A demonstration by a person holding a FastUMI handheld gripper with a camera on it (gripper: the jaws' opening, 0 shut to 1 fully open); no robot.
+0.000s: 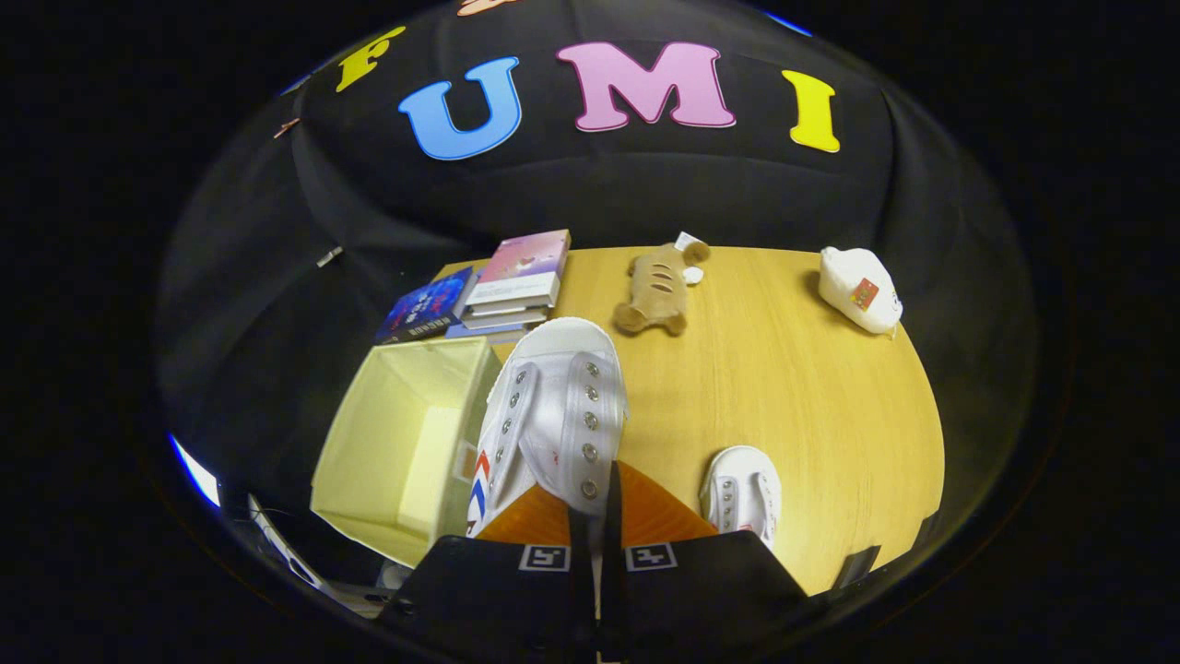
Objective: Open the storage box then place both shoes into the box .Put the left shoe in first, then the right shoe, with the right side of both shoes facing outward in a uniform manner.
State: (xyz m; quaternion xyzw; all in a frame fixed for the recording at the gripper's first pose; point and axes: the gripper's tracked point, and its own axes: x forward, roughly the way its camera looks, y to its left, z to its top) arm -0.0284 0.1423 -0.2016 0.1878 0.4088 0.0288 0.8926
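Off the table's left edge stands the storage box (406,443), pale yellow, its top open and its inside bare as far as can be seen. Behind it, at the table's far left corner, a dark blue book (426,309) lies beside a stack of books (518,281) with a pink cover on top.

The gripper (595,516) has its fingers drawn nearly together, only a thin gap between them, and they pinch the upper rim of a white canvas shoe (558,406) near its heel opening. This held shoe hangs up off the wooden table (811,406), toe pointing away from the fingers, above the box's right wall and the table's left edge; red and blue stripes show on its left side, metal eyelets run down both flaps, and no laces are seen.

Beyond it, near the far edge, a brown plush toy (656,290) lies on the surface. Just right of the fingers, near the table's near edge, the second white shoe (742,498) sits on the wood. At the far right corner lies a white pouch (859,288) with a small coloured patch
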